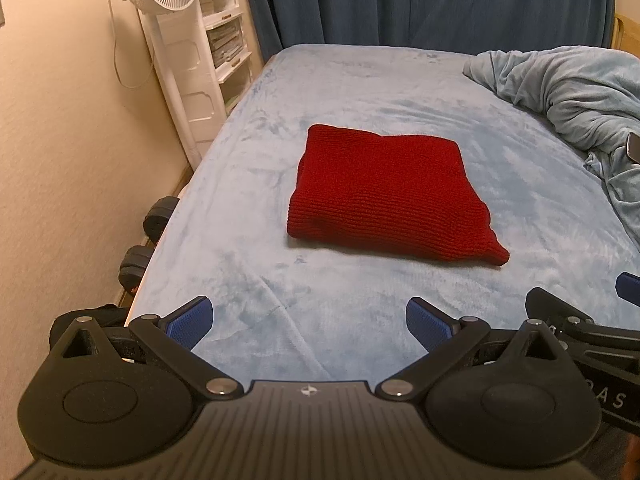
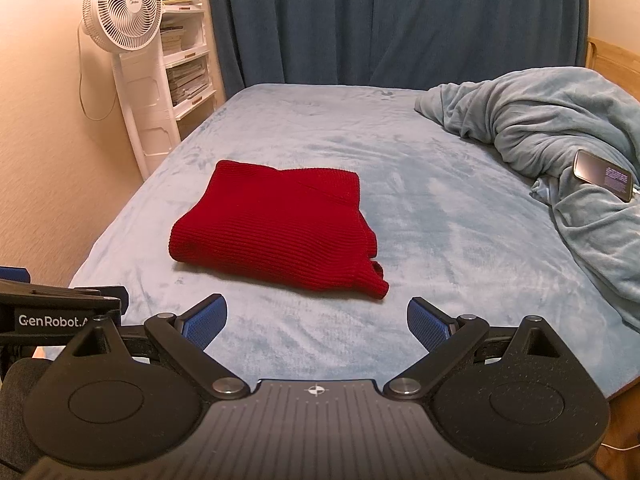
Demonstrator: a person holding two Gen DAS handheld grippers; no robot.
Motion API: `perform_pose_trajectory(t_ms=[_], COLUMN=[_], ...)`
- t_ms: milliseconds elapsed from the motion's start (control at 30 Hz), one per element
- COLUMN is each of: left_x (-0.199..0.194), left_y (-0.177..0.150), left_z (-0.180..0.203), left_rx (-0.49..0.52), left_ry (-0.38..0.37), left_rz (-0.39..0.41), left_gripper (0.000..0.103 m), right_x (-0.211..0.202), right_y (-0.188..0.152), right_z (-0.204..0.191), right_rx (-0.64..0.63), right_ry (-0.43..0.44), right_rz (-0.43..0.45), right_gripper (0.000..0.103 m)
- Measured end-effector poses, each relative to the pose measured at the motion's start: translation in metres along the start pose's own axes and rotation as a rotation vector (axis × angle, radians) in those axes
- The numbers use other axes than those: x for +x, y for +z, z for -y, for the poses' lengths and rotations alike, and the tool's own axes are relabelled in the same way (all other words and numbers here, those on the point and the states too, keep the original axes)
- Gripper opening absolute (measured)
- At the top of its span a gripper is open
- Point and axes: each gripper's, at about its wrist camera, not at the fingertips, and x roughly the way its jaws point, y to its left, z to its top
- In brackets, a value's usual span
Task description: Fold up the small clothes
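Two wrist cameras looked forward over a bed [image 1: 248, 264] covered in a pale blue plush sheet. A red knitted garment [image 1: 384, 200] lay folded into a rough rectangle near the middle of the bed, flat on the sheet, with one corner pointing toward the near right.

The left tongs [image 1: 310, 322] hovered low over the near end of the bed, level and aimed at the garment. Their blue-padded fingers [image 1: 192, 322] stood wide apart with nothing between them, well short of the red knit. The right tongs [image 2: 316, 322] were held the same way beside them, fingers [image 2: 428, 326] spread wide and empty, with the garment's near corner just ahead of them but not touching. Each camera caught part of the other tool at its edge, so the two were side by side and close together.

A rumpled blue-grey blanket [image 2: 560, 140] was heaped along the right side of the bed, and a phone [image 2: 604, 176] rested on it, screen up. Dark blue curtains [image 2: 380, 20] hung behind the bed. At the left stood a white pedestal fan [image 2: 124, 12] in front of a white shelf [image 2: 188, 64] of books and papers, against a cream wall [image 1: 60, 140].
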Motion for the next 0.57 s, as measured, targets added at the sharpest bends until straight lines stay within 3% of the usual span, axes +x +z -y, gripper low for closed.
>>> perform_pose_trajectory(t_ms=[567], left_x=[-0.0013], left_y=[-0.0023], left_z=[0.0023], left_rx=[0.016], left_ry=[0.015], left_rz=[0.001], left_gripper=[0.103], right_x=[0.0009], right_y=[-0.0025], right_z=[-0.004], right_rx=[0.001], right_ry=[0.006], right_rz=[-0.005], right_gripper=[0.097])
